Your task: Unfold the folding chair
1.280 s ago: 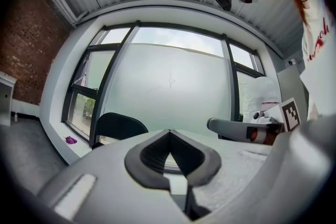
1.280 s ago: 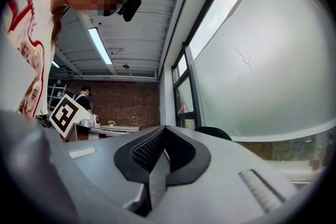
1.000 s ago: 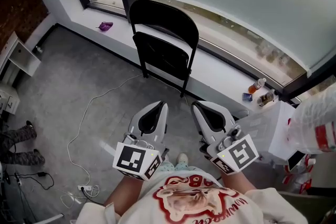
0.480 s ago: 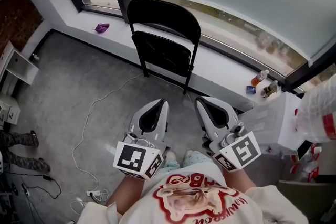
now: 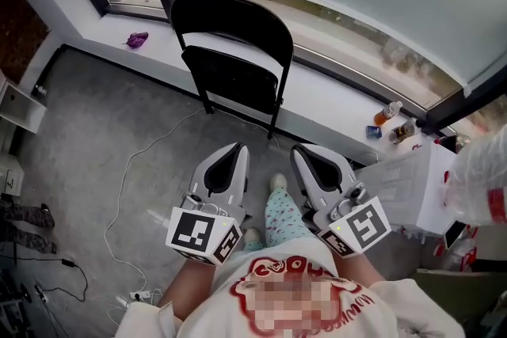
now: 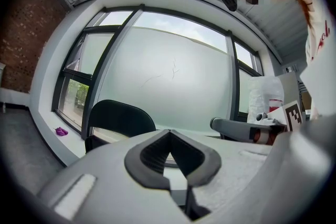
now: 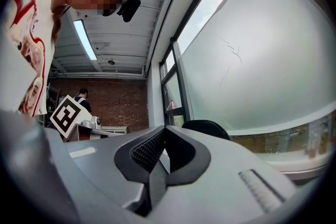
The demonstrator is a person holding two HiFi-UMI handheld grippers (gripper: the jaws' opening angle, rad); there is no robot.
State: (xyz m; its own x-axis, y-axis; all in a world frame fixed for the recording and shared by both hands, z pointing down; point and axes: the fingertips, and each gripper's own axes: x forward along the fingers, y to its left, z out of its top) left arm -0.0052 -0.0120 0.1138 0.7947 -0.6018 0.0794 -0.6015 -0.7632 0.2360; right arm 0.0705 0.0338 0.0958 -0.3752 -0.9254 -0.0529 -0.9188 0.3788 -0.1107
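Both hand-held tools ride low in front of the body. The left gripper [image 5: 236,147] has its jaws together on nothing, and the right gripper [image 5: 299,150] is likewise closed and empty, each pointing toward 12 o'clock. Between them a patterned trouser leg [image 5: 283,211] now swings forward in mid-stride, where a second ago only a shoe tip showed. The folding chair [image 5: 231,21] stands at 12 o'clock, well apart from both tools, its seat still flat against the back. It appears to lean on the white ledge [image 5: 333,111] under the frosted window, though that contact cannot be confirmed from above. It now sits larger and slightly further left in the head view than a second ago, which suggests the person is closing in. Neither gripper has touched it, so the unfolding has not begun; the jaws would have to part before they could take the frame. A purple scrap [image 5: 136,38] lies on the ledge at 10 o'clock, and a white cable [image 5: 125,180] trails over the floor at 9.
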